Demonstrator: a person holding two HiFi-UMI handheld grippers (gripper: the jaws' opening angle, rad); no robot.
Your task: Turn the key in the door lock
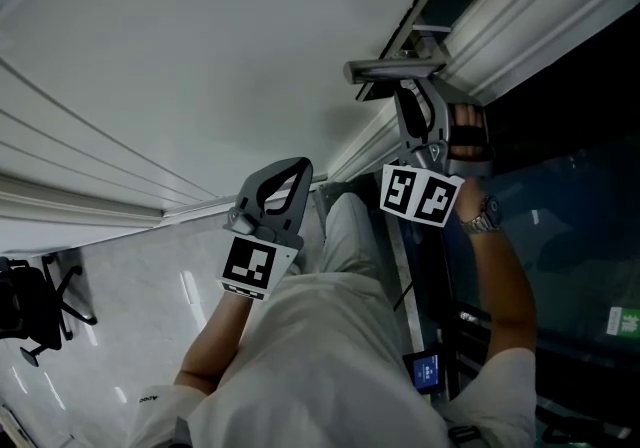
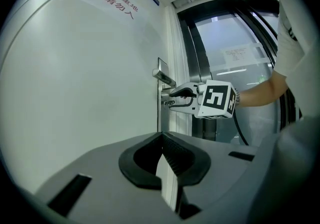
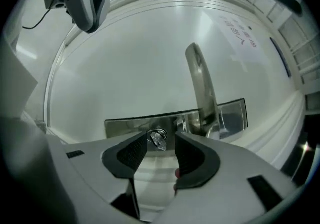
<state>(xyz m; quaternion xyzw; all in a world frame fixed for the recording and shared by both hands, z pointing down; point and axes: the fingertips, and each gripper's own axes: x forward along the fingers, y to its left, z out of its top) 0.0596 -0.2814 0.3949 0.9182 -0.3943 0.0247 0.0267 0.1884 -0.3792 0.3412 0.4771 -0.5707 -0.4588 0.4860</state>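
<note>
The right gripper (image 3: 161,149) stands wide open. Its dark ribbed pads flank the small silver key (image 3: 159,140) without pressing it. The key sits in the brushed steel lock plate (image 3: 125,125), at eight o'clock from the silver lever handle (image 3: 202,88). The left gripper (image 2: 167,170) is clenched on nothing.

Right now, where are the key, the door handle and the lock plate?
key (image 3: 159,140): right gripper view, on its head.
door handle (image 3: 202,85): right gripper view, middle of the lever.
lock plate (image 3: 122,128): right gripper view, bare left part.
</note>
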